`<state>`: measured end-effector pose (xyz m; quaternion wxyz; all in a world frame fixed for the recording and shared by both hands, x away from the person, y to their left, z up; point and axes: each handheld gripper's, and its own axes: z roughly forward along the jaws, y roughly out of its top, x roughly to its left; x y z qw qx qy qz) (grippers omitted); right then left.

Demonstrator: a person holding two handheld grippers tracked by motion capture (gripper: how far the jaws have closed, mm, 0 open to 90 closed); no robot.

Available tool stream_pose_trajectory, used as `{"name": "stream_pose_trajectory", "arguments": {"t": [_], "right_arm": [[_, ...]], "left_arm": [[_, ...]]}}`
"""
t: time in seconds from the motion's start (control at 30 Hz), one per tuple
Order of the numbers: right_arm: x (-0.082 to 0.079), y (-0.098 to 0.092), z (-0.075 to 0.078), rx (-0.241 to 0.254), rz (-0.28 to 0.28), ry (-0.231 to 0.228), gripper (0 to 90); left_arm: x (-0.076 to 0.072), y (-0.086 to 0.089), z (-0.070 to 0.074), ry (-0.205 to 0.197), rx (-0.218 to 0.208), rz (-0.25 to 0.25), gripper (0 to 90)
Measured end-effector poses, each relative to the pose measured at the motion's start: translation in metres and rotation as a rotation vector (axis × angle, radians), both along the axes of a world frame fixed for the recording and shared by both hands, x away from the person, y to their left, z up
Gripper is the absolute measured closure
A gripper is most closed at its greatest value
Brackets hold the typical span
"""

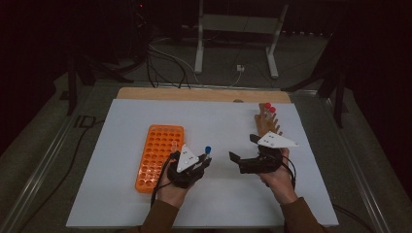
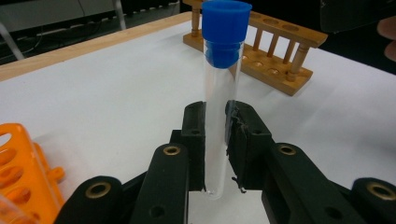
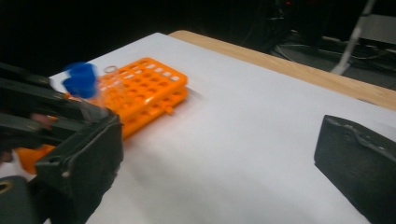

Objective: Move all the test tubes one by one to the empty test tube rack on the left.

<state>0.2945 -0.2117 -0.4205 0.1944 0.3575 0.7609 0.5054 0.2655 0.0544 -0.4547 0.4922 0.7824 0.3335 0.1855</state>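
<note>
My left gripper is shut on a clear test tube with a blue cap, just right of the orange tube rack. In the left gripper view the tube stands upright between the pads, its round bottom below them. To the right, my right gripper is open with nothing between its jaws. In the right gripper view the jaws stand wide apart over the white mat, facing the blurred blue-capped tube and the orange rack.
A wooden tube rack holding two red-capped tubes stands behind the right hand; it also appears in the left gripper view. A white mat covers the table. A clear uncapped tube sits in the orange rack.
</note>
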Motion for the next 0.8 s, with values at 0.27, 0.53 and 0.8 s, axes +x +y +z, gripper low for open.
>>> {"name": "stream_pose_trajectory", "arguments": {"t": [0.27, 0.53, 0.8], "right_arm": [[0.001, -0.018, -0.002, 0.032, -0.057, 0.008, 0.1], [0.0, -0.016, -0.002, 0.032, -0.051, 0.011, 0.1], [0.0, -0.015, -0.003, 0.028, -0.039, 0.01, 0.1]], "left_arm": [[-0.005, 0.021, -0.002, -0.004, -0.034, -0.017, 77.2], [-0.012, 0.047, 0.0, -0.034, -0.042, -0.002, 77.2], [-0.016, 0.068, -0.001, -0.047, -0.035, 0.034, 77.2]]}}
